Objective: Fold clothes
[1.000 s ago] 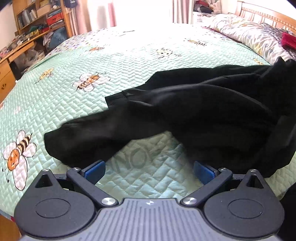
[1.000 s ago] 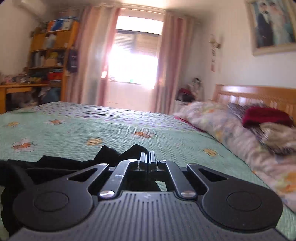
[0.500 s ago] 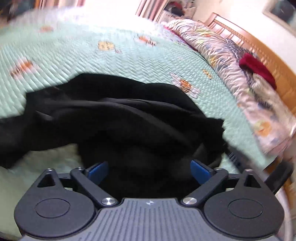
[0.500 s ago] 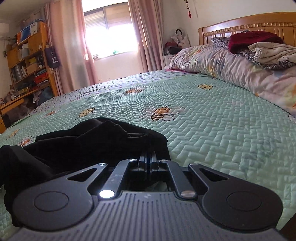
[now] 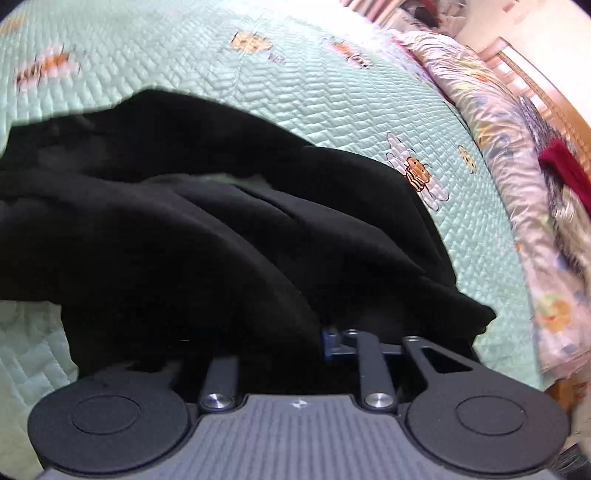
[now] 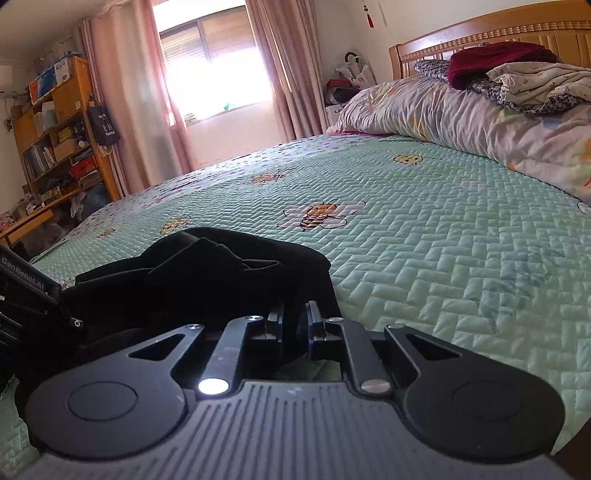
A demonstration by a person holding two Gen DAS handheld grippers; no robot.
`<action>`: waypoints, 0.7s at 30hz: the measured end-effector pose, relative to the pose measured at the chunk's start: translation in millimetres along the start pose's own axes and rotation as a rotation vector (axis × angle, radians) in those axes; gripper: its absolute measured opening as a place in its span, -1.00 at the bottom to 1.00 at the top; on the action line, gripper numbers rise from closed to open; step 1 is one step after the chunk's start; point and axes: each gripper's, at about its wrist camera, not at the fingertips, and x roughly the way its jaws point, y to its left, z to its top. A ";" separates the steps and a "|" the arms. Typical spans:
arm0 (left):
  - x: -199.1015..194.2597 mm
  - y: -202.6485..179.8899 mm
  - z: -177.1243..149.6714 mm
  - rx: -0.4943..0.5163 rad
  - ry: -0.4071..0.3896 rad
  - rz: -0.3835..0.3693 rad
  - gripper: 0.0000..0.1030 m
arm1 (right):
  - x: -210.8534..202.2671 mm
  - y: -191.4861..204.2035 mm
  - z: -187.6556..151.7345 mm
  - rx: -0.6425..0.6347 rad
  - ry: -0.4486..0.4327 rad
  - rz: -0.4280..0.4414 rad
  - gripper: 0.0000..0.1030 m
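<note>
Two grippers work at the near edge of one black garment (image 5: 229,236) heaped on the bed. Nearest in the left wrist view, the left gripper (image 5: 295,343) has just been closing and now stands narrow; a fold of the black cloth drapes over its left finger and fills the gap, so it appears clamped on the garment's near edge, though the cloth hides the pads themselves. In the right wrist view the right gripper (image 6: 295,321) has just been opening a little: its jaws stand narrowly apart with dark fabric in the slot, and whether the pads press on it cannot be told.

The garment looks soft, limp and fairly thick, light enough to lift by an edge, but it will sag and bunch instead of holding a shape. By this judgement, a hem or a corner is the best hold, one for each gripper, so the cloth can be pulled taut and laid flat; a pinch in mid-fold would likely catch several layers.

Beyond it spreads the green quilted bedspread (image 6: 424,236) with its bee pattern. Farther off, against the headboard (image 6: 491,33), a floral duvet (image 6: 461,118) carries a dark red cloth (image 6: 495,61) and pale clothes (image 6: 539,83). No basket or box for folded clothes shows on the bed; only the distant shelves (image 6: 55,129) hold boxes and books.
</note>
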 end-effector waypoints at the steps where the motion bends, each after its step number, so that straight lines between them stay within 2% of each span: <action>1: -3.2 -3.9 -4.0 0.040 -0.023 0.018 -0.69 | 0.6 -0.2 -1.8 0.000 0.002 -0.002 -0.69; 5: -29.0 -20.6 -14.8 0.185 -0.125 0.036 -0.76 | 3.6 0.4 -7.0 -0.007 0.010 -0.011 -0.68; 9: -68.6 -39.8 -13.4 0.307 -0.285 0.032 -0.80 | 2.3 4.0 -6.0 -0.013 0.002 -0.017 -0.68; 15: -144.6 -56.8 10.4 0.372 -0.536 0.001 -0.80 | -3.6 5.4 -2.6 -0.005 -0.026 0.002 -0.68; 16: -155.5 -57.5 18.7 0.367 -0.574 0.006 -0.81 | -3.9 5.0 -2.3 -0.001 -0.026 0.006 -0.68; 18: -173.7 -50.6 44.2 0.293 -0.631 0.044 -0.82 | -3.8 3.4 -2.8 0.005 -0.024 0.008 -0.68; 21: -189.7 -18.1 80.3 0.139 -0.704 0.151 -0.82 | -2.8 0.2 -3.4 0.018 -0.016 0.006 -0.68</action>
